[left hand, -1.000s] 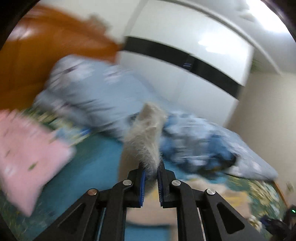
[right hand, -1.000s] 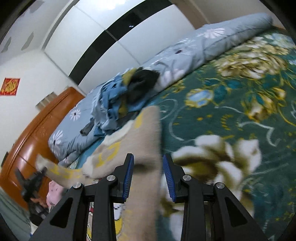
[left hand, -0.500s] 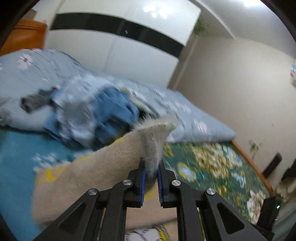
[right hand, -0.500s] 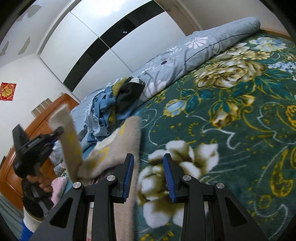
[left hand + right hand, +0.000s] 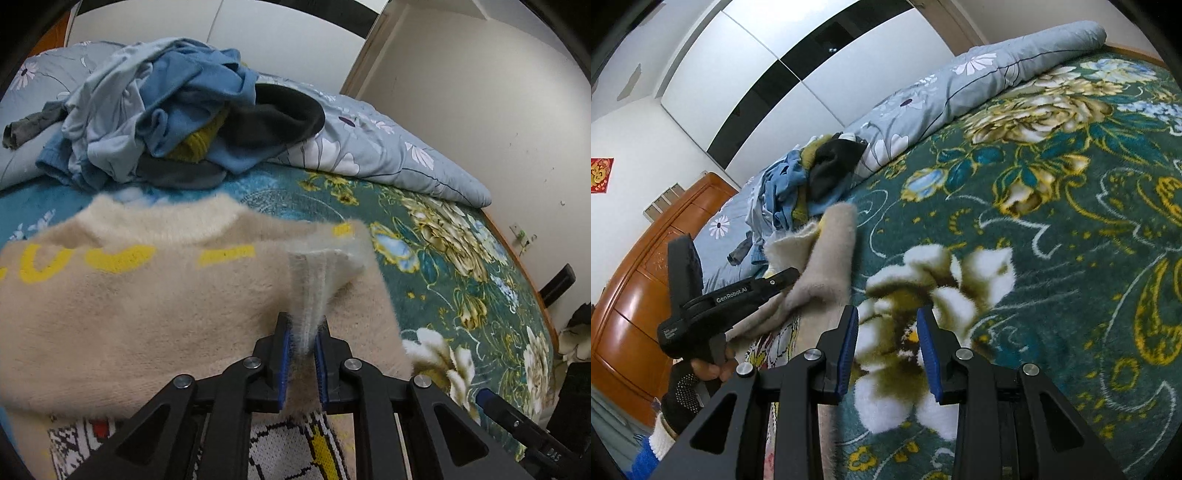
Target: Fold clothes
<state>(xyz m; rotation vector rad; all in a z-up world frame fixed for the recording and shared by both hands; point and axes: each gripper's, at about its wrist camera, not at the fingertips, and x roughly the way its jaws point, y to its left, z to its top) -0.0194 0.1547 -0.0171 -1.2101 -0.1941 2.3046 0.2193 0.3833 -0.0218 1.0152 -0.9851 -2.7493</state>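
A bed (image 5: 1052, 206) covered by a dark green blanket with large gold and white flowers is seen from two gripper cameras. Along its far side a rolled grey-blue floral quilt (image 5: 388, 147) is laid, and against it a heap of unfolded clothes (image 5: 177, 110) in blue, grey, black and mustard is piled. Nearer the cameras, a fluffy beige sweater (image 5: 129, 306) with yellow lettering is spread on the blanket, its collar towards the heap. One sleeve (image 5: 317, 273) of it is doubled over and lifted above the body of the sweater, and its cuff end is clamped between the blue pads of the left gripper (image 5: 303, 347). The right gripper (image 5: 888, 339) is held with its jaws spread wide and nothing between them, above the blanket just beside the sweater's edge. The step in hand is judged to be the folding of the sleeve inward across the chest. For the next move, the sleeve would need to be laid flat on the sweater and let go, with the free gripper available for smoothing or for the next fold.
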